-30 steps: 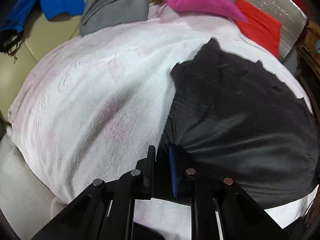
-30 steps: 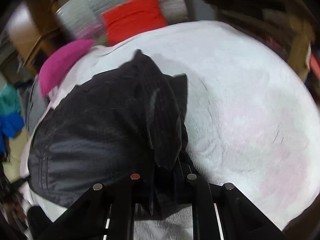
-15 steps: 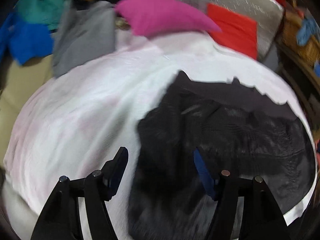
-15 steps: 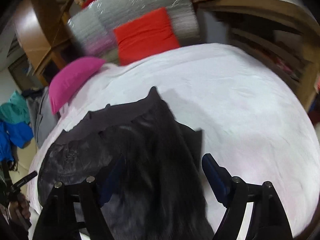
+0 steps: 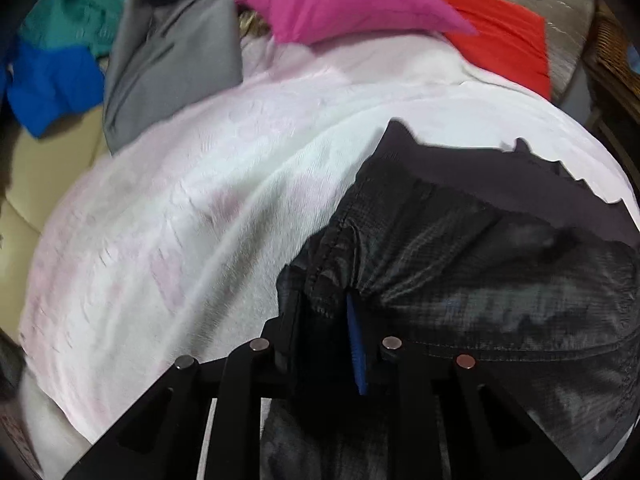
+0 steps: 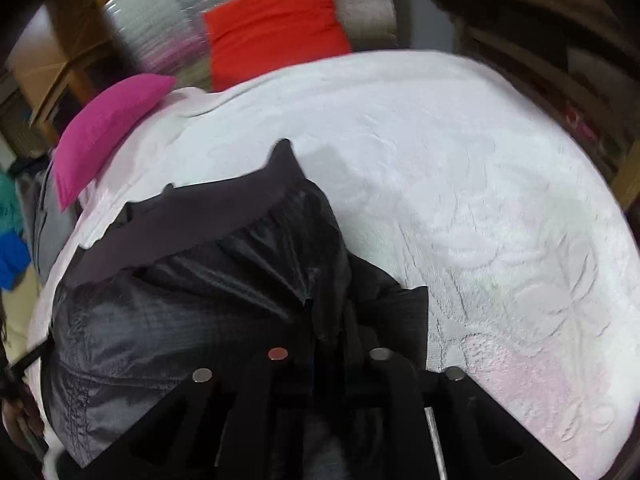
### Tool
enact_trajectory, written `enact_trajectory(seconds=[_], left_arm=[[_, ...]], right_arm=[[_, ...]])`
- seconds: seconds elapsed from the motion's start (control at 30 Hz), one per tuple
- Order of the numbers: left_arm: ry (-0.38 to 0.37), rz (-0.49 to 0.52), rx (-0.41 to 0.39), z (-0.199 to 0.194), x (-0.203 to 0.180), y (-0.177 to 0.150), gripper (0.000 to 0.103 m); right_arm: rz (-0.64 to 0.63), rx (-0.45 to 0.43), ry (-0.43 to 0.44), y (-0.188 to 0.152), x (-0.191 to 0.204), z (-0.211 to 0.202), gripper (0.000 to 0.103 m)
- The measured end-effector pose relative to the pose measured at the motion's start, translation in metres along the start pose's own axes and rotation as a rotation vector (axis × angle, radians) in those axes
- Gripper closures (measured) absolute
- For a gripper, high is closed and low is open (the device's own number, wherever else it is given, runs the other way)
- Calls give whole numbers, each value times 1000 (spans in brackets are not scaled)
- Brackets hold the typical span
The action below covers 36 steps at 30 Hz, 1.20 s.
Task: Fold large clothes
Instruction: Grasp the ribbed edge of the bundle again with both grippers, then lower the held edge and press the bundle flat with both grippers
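A large black garment (image 5: pixel 480 264) of thin ripstop cloth lies on the white and pink bed cover (image 5: pixel 180 220), with a smooth dark band along its far edge. My left gripper (image 5: pixel 322 304) is at the garment's left edge. Its jaws are closing, and a bunched fold of the cloth is pinched between the pads. In the right wrist view the same garment (image 6: pixel 200 288) fills the lower left. My right gripper (image 6: pixel 332 320) is at its right edge, jaws closing with a ridge of black cloth pressed between them; the fingertips are hidden in the fabric.
A magenta pillow (image 5: pixel 340 0) and a red cushion (image 5: pixel 504 40) lie at the head of the bed. A grey garment (image 5: pixel 172 64), a blue one (image 5: pixel 52 80) and a teal one (image 5: pixel 76 20) are piled at the far left. Wooden furniture (image 6: pixel 560 40) stands at the right.
Both grippers let go of the cloth and opened wide, shifted along the garment, then closed again on new folds at its left and right edges. The garment now lies doubled over.
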<state>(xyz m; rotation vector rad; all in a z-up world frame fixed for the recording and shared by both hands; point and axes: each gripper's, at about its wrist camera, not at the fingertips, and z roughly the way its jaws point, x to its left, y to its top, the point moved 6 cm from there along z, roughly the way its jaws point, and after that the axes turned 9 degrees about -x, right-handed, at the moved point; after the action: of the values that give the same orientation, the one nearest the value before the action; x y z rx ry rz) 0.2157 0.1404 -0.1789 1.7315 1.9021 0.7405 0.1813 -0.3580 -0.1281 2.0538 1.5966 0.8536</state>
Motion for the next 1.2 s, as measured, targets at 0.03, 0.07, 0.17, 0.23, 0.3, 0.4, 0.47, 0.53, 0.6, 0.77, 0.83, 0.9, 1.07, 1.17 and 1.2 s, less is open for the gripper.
enact_trajectory(seconds=[0.03, 0.07, 0.17, 0.23, 0.3, 0.4, 0.47, 0.53, 0.6, 0.77, 0.83, 0.9, 1.07, 1.17, 1.2], left_arm=[[-13, -5, -17, -6, 0, 4, 76], [-29, -11, -28, -8, -1, 9, 67], [-63, 21, -73, -6, -14, 29, 43], [-63, 69, -52, 7, -23, 33, 43], [-72, 85, 2, 28, -32, 35, 43], [-36, 90, 31, 43, -33, 38, 73], [-18, 74, 41, 50, -28, 40, 83], [-4, 64, 57, 64, -24, 39, 82], [16, 68, 49, 63, -23, 39, 82], [27, 68, 6, 29, -25, 42, 72], [20, 71, -31, 3, -26, 40, 60], [14, 78, -88, -24, -27, 36, 49], [-29, 81, -143, -70, -41, 13, 38], [-74, 68, -142, -88, -54, -16, 37], [-77, 73, -134, -89, -59, -27, 37]], right_arm=[[19, -16, 15, 3, -4, -6, 58], [45, -40, 25, 9, -6, -11, 43], [49, -89, 35, 28, -1, -12, 19], [18, -37, 36, 40, 10, 11, 19], [-11, 31, 13, 44, 14, 38, 20], [0, 100, 39, 42, 17, 62, 90], [-70, 49, 13, 48, 20, 57, 94], [-10, 92, -28, 41, -3, 74, 94], [59, 77, -3, 40, -10, 74, 93], [-50, -27, -50, 42, 7, 27, 66], [-72, -103, -66, 37, 16, -6, 31], [-102, -183, -54, 23, 35, -42, 25], [-129, -207, 47, -29, 88, -77, 23], [-164, -208, 53, -62, 110, -81, 22], [-181, -195, 41, -72, 114, -77, 22]])
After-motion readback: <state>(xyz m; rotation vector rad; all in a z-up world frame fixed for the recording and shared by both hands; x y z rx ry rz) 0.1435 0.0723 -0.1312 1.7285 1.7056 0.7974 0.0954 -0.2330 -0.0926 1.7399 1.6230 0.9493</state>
